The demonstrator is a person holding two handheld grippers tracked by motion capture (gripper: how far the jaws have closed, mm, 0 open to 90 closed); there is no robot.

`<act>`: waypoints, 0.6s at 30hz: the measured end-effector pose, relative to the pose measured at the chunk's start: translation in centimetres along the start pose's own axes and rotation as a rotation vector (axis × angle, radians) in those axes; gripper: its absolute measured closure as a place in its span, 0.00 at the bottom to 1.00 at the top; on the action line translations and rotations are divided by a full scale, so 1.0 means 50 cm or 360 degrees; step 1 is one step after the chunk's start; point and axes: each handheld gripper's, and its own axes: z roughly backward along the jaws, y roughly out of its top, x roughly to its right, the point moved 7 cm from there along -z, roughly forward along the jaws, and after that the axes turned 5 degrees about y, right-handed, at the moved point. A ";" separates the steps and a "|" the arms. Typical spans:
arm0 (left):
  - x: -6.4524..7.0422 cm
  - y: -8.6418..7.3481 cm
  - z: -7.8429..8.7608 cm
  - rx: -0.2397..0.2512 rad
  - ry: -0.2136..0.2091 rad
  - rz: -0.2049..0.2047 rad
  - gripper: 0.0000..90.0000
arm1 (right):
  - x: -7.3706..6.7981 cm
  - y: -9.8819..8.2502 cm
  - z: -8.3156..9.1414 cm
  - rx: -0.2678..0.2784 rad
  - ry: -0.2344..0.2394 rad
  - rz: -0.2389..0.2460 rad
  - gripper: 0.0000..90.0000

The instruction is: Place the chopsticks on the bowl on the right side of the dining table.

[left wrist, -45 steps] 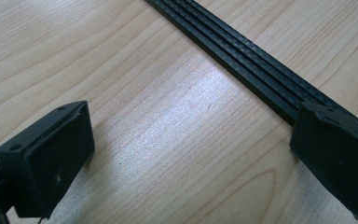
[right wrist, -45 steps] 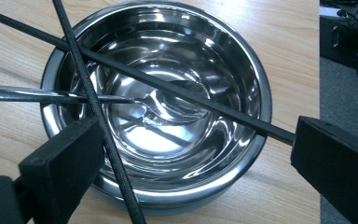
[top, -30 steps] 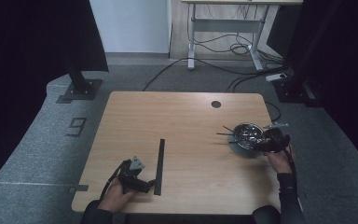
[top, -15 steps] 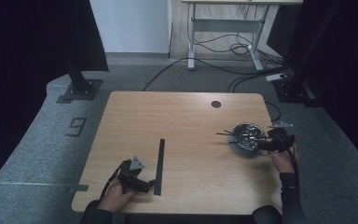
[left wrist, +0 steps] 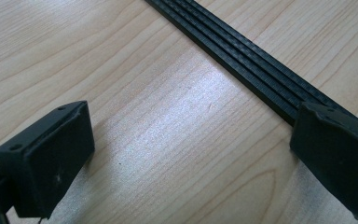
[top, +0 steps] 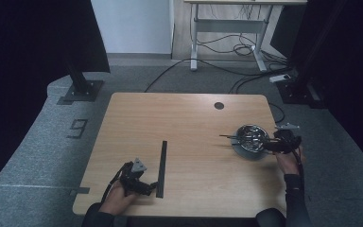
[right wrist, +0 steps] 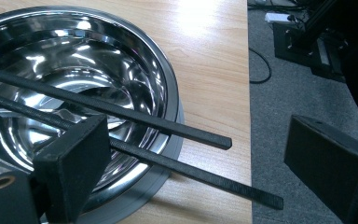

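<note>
The left gripper (top: 146, 185) is resting low over the near part of the wooden table (top: 189, 118), held in the person's left hand (top: 118, 198). In the left gripper view its two black jaws are standing wide apart with only bare tabletop between them, so it is gripping nothing. A long black strip (left wrist: 242, 56) with lengthwise grooves is lying flat on the wood just ahead of it, and the strip's near end is passing under or right beside the jaw at the right of that view; whether they are touching cannot be told. In the high view the strip (top: 162, 165) is running away from this gripper toward the middle of the table.

The right gripper (top: 272, 144) is sitting at the far right edge of the table, held in the person's right hand (top: 288, 161). Its jaws are also spread wide and are clasping nothing. Just in front of it a shiny steel bowl (right wrist: 74, 84) is standing on a grey round base (right wrist: 135, 196). Two thin black sticks (right wrist: 168, 126) are lying across the bowl's rim, their ends reaching out into the gap between the jaws. One jaw is sitting over the bowl's near rim; the other is hanging beyond the table edge, above the grey carpet (right wrist: 298, 84).
</note>
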 end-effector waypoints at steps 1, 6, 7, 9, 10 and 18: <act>0.000 0.000 0.000 0.0001 -0.0001 -0.0001 0.00 | 0.000 0.000 0.000 0.0003 0.0003 0.0000 0.08; 0.000 0.000 0.000 0.0001 0.0000 0.0001 0.00 | -0.002 0.002 0.012 0.0036 0.0033 -0.0027 0.08; 0.000 0.000 0.000 0.0001 -0.0001 0.0000 0.00 | -0.001 0.003 0.017 0.0054 0.0039 -0.0036 0.09; 0.000 0.000 0.000 0.0002 -0.0001 0.0000 0.00 | -0.001 0.004 0.028 0.0078 0.0060 -0.0049 0.12; 0.000 0.000 0.000 0.0001 -0.0001 0.0000 0.00 | 0.000 0.004 0.033 0.0084 0.0069 -0.0056 0.13; 0.000 0.000 0.000 0.0001 0.0000 0.0000 0.00 | -0.011 -0.011 0.057 0.0077 0.0200 -0.0103 0.43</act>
